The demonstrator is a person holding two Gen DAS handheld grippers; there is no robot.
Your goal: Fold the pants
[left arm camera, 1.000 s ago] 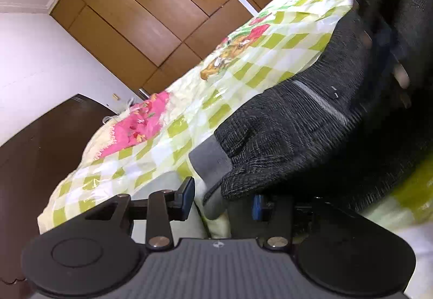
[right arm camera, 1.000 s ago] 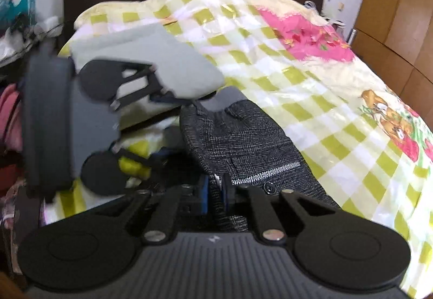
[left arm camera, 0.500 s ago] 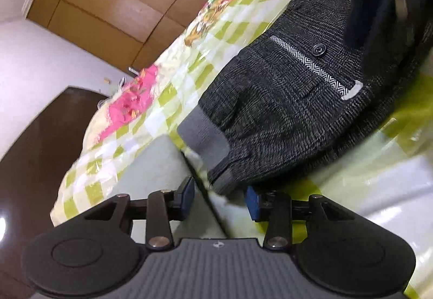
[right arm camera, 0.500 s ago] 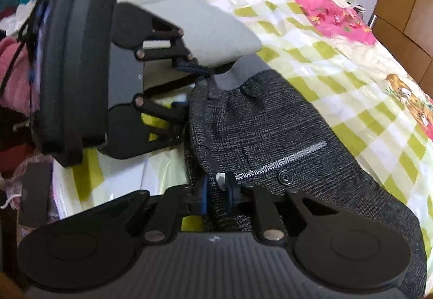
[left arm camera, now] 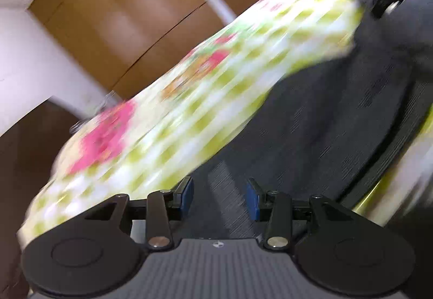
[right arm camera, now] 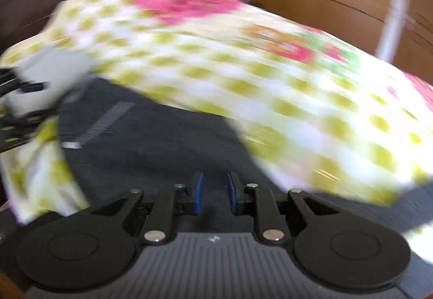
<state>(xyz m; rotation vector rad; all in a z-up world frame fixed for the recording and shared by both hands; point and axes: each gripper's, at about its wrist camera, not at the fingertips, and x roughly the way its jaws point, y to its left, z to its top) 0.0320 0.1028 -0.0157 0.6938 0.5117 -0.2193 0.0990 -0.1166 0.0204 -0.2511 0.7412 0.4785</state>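
Both views are now motion-blurred. The dark gray pants (left arm camera: 338,114) lie on the checkered bed (left arm camera: 189,109). The left tool (left arm camera: 219,197) stands spread, and the right tool (right arm camera: 214,193), which pinched the waistband half a second ago, has parted (released, probably), so this fold looks finished.
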